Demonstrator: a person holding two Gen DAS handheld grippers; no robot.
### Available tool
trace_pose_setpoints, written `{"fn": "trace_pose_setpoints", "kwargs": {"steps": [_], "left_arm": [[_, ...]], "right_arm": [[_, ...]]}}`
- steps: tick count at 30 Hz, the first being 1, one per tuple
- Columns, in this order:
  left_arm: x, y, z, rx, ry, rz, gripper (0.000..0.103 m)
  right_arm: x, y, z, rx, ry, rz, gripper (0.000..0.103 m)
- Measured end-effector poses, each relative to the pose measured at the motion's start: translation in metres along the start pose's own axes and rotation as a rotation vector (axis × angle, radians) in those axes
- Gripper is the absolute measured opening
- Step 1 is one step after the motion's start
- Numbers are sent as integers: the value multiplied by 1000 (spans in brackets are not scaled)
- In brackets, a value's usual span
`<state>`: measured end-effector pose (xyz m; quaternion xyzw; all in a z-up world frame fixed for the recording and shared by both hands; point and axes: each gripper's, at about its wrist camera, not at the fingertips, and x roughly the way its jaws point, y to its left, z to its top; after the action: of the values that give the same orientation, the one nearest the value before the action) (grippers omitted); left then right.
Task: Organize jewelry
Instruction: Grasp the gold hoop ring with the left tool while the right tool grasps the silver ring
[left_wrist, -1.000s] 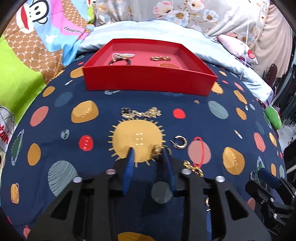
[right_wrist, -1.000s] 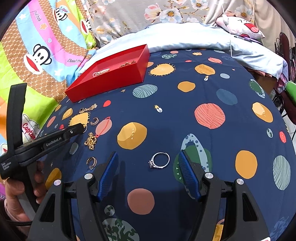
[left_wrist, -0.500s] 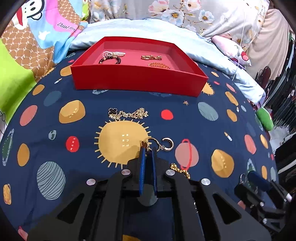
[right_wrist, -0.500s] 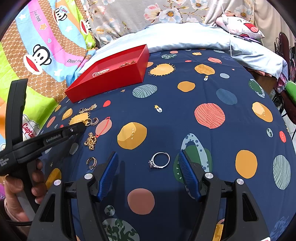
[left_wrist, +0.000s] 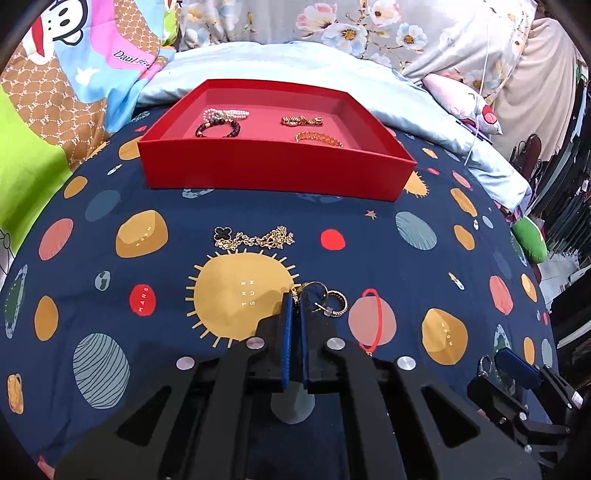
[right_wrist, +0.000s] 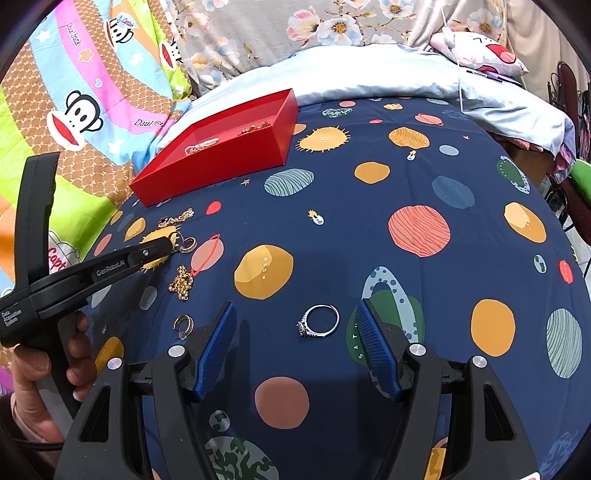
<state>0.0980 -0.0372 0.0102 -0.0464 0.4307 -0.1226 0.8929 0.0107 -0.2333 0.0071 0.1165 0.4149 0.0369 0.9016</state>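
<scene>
A red tray (left_wrist: 273, 177) at the far side of the bed holds a pearl bracelet (left_wrist: 226, 113), a dark bead bracelet and two gold pieces. My left gripper (left_wrist: 295, 295) is shut on a gold hoop earring (left_wrist: 313, 288) and holds it just above the planet-print cover. A second hoop earring (left_wrist: 338, 306) lies beside it. A gold chain with a black clover (left_wrist: 255, 238) lies between it and the tray. My right gripper (right_wrist: 295, 332) is open, with a silver ring (right_wrist: 320, 321) lying between its fingers. The tray also shows in the right wrist view (right_wrist: 221, 155).
A gold chain clump (right_wrist: 181, 283) and another hoop earring (right_wrist: 184, 325) lie left of my right gripper. The left gripper's body (right_wrist: 92, 271) and the hand holding it fill the left of the right wrist view. Pillows and a pale blue quilt (left_wrist: 280, 66) lie behind the tray.
My left gripper closed on the gold hoop earring and lifted it slightly toward the tray. My right gripper has not moved.
</scene>
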Motion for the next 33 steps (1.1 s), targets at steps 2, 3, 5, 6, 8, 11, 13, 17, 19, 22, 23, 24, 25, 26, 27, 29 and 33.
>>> {"fn": "trace_pose_setpoints", "kwargs": {"steps": [2, 3, 5, 6, 8, 11, 13, 17, 19, 22, 23, 24, 25, 26, 27, 29, 33], "left_arm": [[-4, 0, 0, 6, -9, 2, 3], [-7, 0, 0, 7, -15, -2, 3], [-11, 1, -1, 5, -16, -9, 3], [-14, 2, -2, 4, -17, -14, 3], [-20, 4, -5, 1, -17, -17, 3], [-26, 8, -11, -6, -13, -20, 3], [-31, 11, -15, -12, -10, -21, 3], [-38, 15, -23, -19, -5, -25, 3], [-39, 16, -25, -23, -1, -28, 3], [-40, 17, -28, -25, 3, -31, 3], [-41, 17, -29, -25, 3, -32, 3], [-41, 17, -29, -26, 3, -33, 3], [-42, 17, -30, -25, 3, -34, 3], [-42, 17, -30, -24, 3, -35, 3], [-42, 17, -31, -24, 4, -36, 3], [-42, 17, -32, -23, 6, -38, 3], [-46, 18, -33, -26, 2, -43, 3]], "right_arm": [[-1, -1, 0, 1, -4, 1, 66], [-2, 0, 0, 1, -7, 1, 66], [-3, 0, 1, -1, -10, 2, 66], [-3, 0, 1, -4, -11, 2, 66], [-4, 0, 1, -9, -13, 3, 62], [-4, 1, 1, -16, -6, 5, 53], [-1, 1, 0, -16, 4, 2, 49], [1, 1, 1, -15, 9, -9, 46], [2, 2, 1, -17, 11, -21, 43], [2, 1, 1, -20, 13, -42, 33], [2, 0, 1, -21, 14, -53, 27], [1, -1, 0, -21, 14, -62, 22], [1, -3, 0, -20, 16, -65, 22], [1, -4, 0, -18, 17, -62, 22], [0, -4, 0, -19, 17, -62, 22], [-1, -3, -1, -23, 15, -65, 22], [-4, -2, -2, -8, 8, -46, 22]]}}
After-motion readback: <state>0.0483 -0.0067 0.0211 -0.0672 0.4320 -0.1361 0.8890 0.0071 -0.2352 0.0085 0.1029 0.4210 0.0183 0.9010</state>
